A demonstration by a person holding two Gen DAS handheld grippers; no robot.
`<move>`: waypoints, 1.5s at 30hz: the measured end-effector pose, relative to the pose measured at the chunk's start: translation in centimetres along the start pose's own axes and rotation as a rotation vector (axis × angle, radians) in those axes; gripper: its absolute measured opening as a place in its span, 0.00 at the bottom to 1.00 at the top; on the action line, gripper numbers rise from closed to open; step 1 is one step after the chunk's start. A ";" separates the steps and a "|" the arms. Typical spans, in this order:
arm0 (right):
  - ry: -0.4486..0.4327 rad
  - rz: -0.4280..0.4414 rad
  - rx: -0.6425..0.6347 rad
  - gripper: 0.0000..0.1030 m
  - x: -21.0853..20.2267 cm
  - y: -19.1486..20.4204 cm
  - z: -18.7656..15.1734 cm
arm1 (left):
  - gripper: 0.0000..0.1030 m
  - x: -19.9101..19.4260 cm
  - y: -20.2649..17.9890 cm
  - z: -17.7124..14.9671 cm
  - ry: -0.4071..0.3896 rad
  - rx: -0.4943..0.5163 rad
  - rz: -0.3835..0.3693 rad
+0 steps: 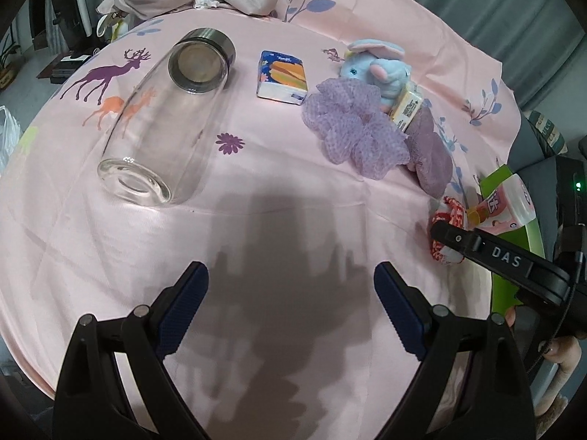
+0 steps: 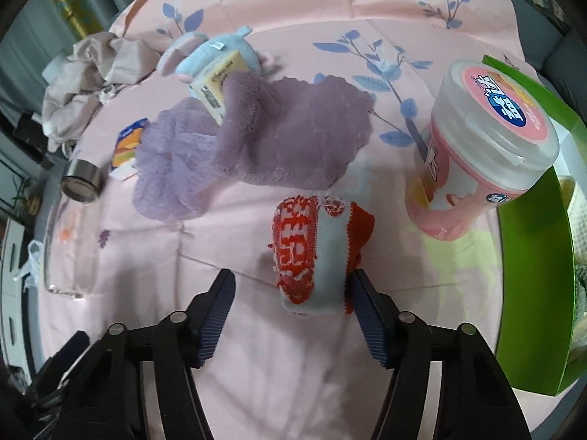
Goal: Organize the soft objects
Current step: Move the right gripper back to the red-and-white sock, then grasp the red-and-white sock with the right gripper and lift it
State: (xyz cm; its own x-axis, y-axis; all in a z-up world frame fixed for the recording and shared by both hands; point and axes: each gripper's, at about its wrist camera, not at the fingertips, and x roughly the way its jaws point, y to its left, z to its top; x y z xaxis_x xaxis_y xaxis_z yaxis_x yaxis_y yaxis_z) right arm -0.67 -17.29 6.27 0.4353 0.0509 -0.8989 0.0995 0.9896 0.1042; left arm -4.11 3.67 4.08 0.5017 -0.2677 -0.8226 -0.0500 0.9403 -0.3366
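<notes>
The left gripper (image 1: pixel 291 286) stands wide open over bare pink tablecloth (image 1: pixel 279 190), nothing between its fingers. In the left wrist view, a glass bottle (image 1: pixel 161 124) lies on its side at 10 o'clock, its metal cap end farther away. A tissue pack (image 1: pixel 282 77) lies at 12 o'clock. At 1 o'clock a purple mesh sponge (image 1: pixel 357 124) touches a blue plush elephant (image 1: pixel 381 69) and a yellow packet (image 1: pixel 405 108); a purple fleece cloth (image 1: pixel 433 161) lies just beside them. At 3 o'clock the right gripper's finger (image 1: pixel 477 247) covers part of the red-and-white knit piece (image 1: pixel 445 220).

In the right wrist view, the right gripper (image 2: pixel 291 289) is partly open. The knit piece (image 2: pixel 315 253) lies between its fingers, touching the right pad (image 2: pixel 367 311); the left pad stands apart from it. A pink lidded tub (image 2: pixel 480 154) stands at 2 o'clock, beside a green box (image 2: pixel 532 275) at 3 o'clock. The fleece cloth (image 2: pixel 293 135) lies at 12 o'clock.
</notes>
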 end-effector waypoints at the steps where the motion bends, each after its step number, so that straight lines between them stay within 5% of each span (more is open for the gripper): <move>1: -0.004 -0.015 -0.006 0.57 0.1 0.0 0.0 | 0.88 0.0 0.1 0.0 0.001 -0.004 -0.001; 10: -0.005 -0.082 -0.042 0.38 0.7 0.3 0.1 | 0.89 0.2 -0.3 -0.3 0.033 0.018 0.002; 17: -0.009 -0.045 -0.058 0.32 0.1 0.3 -0.2 | 0.89 0.7 -0.4 -0.4 0.056 0.039 0.027; 20: 0.033 0.082 -0.086 0.32 -0.2 1.1 -0.4 | 0.89 0.7 -0.3 -0.2 0.055 0.041 0.038; 28: 0.150 0.241 -0.190 0.32 0.1 4.1 -1.8 | 0.89 0.6 -0.3 -0.3 0.056 0.040 0.047; 33: 0.187 0.229 -0.193 0.33 0.9 4.4 -2.0 | 0.88 0.5 -0.5 -0.5 0.058 0.050 0.050; 38: 0.160 0.207 -0.193 0.48 0.1 3.9 -1.8 | 0.88 0.6 -0.8 -0.6 0.062 0.063 0.037; 45: 0.123 0.222 -0.168 0.50 -1.4 2.6 -1.4 | 0.88 0.7 -1.3 -0.7 0.060 0.075 0.038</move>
State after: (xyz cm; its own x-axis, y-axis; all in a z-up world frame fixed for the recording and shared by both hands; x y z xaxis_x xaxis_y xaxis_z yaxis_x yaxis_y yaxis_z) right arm -2.23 -14.62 7.21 0.3171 0.2743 -0.9079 -0.1399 0.9603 0.2413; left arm -4.36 2.13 3.62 0.4478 -0.2418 -0.8608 -0.0018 0.9625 -0.2713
